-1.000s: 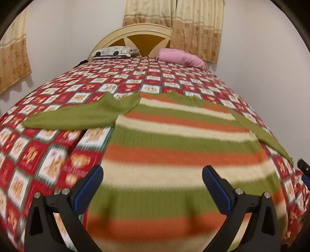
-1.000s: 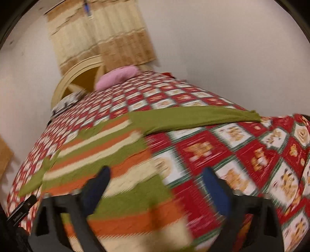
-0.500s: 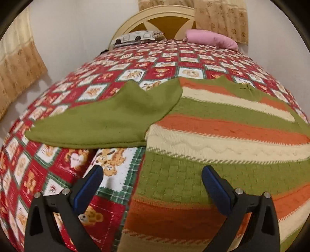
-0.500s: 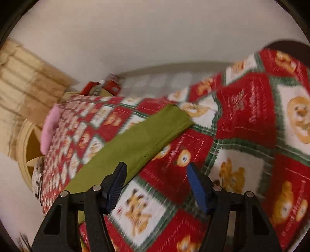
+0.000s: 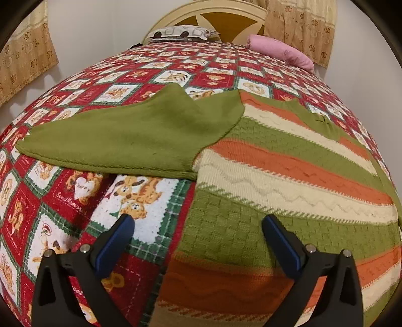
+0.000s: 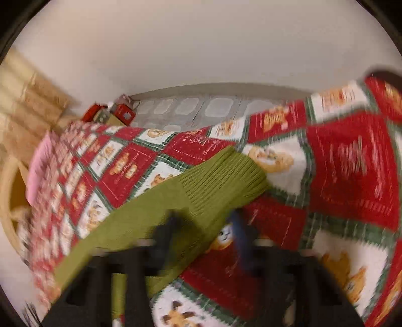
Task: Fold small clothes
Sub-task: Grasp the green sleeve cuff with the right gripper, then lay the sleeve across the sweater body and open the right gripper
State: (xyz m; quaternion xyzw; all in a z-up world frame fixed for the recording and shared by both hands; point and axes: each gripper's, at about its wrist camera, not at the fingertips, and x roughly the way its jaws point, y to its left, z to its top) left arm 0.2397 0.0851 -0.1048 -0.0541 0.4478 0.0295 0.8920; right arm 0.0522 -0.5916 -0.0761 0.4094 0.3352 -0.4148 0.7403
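Sweater: a striped knit sweater (image 5: 289,181), in green, orange and cream bands, lies flat on the bed, spread over the patterned quilt (image 5: 75,201).
Left sleeve: the plain green left sleeve (image 5: 120,135) lies spread out sideways on the quilt, away from the body of the garment.
Left gripper: the left gripper (image 5: 198,226) hovers above the sweater's side edge, jaws wide apart, nothing between them; one finger stands over the quilt, the other over the green basket-weave band.
Right sleeve: the right sleeve (image 6: 160,213) lies across the quilt near the bed's edge, its ribbed cuff (image 6: 226,176) flat beyond the fingers.
Right gripper: the right gripper (image 6: 204,226), blurred, is closing, with the sleeve fabric just behind the cuff between its fingers; whether the pads already pinch the cloth cannot be told.
Surroundings: a pink pillow (image 5: 281,52) and a patterned pillow (image 5: 181,34) rest by the headboard (image 5: 226,17).
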